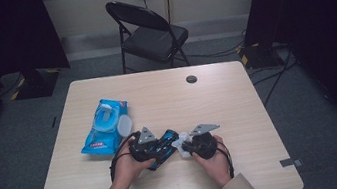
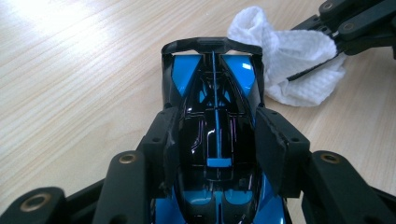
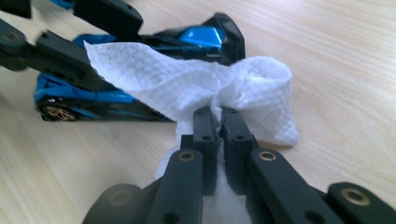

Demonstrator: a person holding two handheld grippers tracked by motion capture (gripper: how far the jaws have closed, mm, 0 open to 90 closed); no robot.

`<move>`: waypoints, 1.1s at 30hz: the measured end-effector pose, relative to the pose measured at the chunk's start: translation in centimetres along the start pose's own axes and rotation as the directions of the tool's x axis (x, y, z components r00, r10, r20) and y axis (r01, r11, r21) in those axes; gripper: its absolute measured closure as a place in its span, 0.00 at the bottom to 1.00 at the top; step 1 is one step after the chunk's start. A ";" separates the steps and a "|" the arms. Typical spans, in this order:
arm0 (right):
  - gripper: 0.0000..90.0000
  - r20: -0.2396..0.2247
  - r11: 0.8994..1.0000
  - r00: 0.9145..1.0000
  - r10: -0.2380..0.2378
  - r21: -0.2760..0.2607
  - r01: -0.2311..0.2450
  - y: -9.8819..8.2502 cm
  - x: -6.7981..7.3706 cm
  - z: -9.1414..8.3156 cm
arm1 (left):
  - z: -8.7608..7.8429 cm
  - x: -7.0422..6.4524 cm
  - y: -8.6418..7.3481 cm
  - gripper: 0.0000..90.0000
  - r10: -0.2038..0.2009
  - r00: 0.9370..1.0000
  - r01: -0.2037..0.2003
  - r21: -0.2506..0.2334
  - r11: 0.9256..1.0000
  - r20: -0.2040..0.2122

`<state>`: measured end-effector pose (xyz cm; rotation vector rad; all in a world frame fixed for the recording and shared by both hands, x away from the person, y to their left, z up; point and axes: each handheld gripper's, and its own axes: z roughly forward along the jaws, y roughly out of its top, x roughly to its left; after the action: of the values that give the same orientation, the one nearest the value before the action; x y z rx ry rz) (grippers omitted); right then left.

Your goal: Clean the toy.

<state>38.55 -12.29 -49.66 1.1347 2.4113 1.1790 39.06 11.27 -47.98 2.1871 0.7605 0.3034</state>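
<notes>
Toy car (image 2: 217, 140) is clamped across its body by the left gripper (image 2: 217, 140), jaws part-closed with pads (image 2: 271, 144) pressed on both flanks; the car is sat wheels-down on the counter (image 1: 217, 97), near the front edge, centre-left in the high view (image 1: 163, 146). White wipe (image 3: 196, 84) is pinched by the right gripper (image 3: 218, 122), jaws pressed together on a bunched fold, the rest of the sheet hanging loose ahead of them. In the right gripper view the wipe is seen draped against the car's top edge near one end; real contact or just overlap cannot be settled from that angle. In the left gripper view the wipe (image 2: 285, 60) is seen just beside the far end of the car, by the black wing, looking close to touching it. Blue wipe pack (image 1: 105, 126) is left lying on the counter to the left, its flap lid apparently open. Judged status: wipe pulled from pack, car secured, wipe brought to the car, so setup is done. Wiping is judged to be at or near its start at one end; roof, flanks and the other end presumably remain, and no dirt or streaks can be made out on the gloss black and blue shell, so coverage cannot be confirmed. Also left: wipe to be set down, car released, pack lid likely to be closed.
</notes>
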 end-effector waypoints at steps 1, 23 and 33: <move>0.96 -0.002 1.000 1.000 0.000 0.008 0.000 -0.1 0.0 0.1 | 0.0 0.0 0.0 0.57 0.000 1.000 0.000 0.000 1.000 0.000; 0.96 -0.102 0.998 0.993 -0.058 0.032 0.061 -0.2 3.3 1.1 | 0.0 0.0 0.0 0.57 -0.001 1.000 0.001 -0.001 1.000 0.002; 0.96 -0.159 0.996 0.984 -0.075 0.039 0.082 0.0 5.2 1.7 | 0.0 0.0 0.0 0.57 0.003 1.000 -0.003 0.004 1.000 0.001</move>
<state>35.85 -7.52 -50.07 0.9826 2.5871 1.2374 39.09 11.31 -47.95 2.1928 0.7579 0.3030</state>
